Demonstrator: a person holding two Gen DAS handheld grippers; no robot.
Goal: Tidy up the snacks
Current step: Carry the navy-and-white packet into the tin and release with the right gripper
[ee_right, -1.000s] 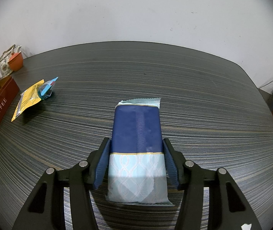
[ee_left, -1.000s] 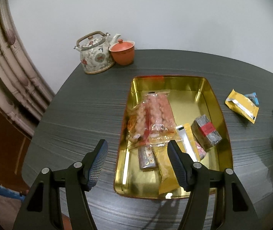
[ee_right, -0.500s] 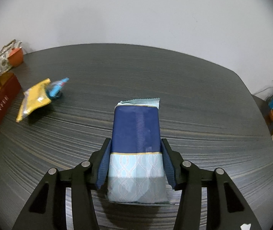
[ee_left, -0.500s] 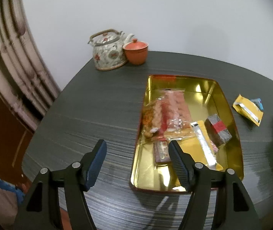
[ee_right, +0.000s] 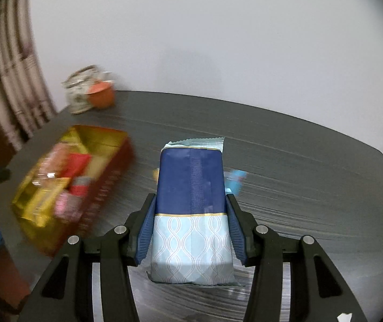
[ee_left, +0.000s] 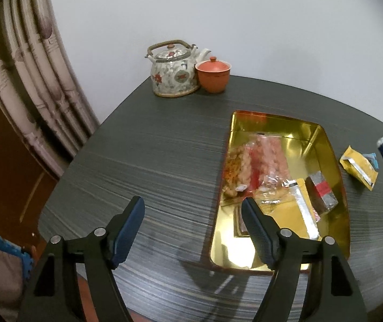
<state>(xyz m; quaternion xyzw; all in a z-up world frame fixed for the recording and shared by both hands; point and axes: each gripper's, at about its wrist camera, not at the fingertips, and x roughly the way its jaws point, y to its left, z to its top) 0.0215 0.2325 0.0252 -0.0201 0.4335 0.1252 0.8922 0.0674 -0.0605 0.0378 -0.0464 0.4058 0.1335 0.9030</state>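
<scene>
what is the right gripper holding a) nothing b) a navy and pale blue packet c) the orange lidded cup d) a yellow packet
b: the right gripper has its fingers pressed on both sides of the navy and pale blue packet, while the yellow packet lies on the table.

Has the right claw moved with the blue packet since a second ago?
Yes. The right claw, shut on the blue packet, has swung left toward the gold tin; the teapot now sits much nearer centre.

A plain white wall (ee_left: 245,13) backs the dark wood-grain surface (ee_left: 151,166), with a pale patterned curtain (ee_left: 30,80) hanging at the left beside brown wooden panelling (ee_left: 0,177).
</scene>
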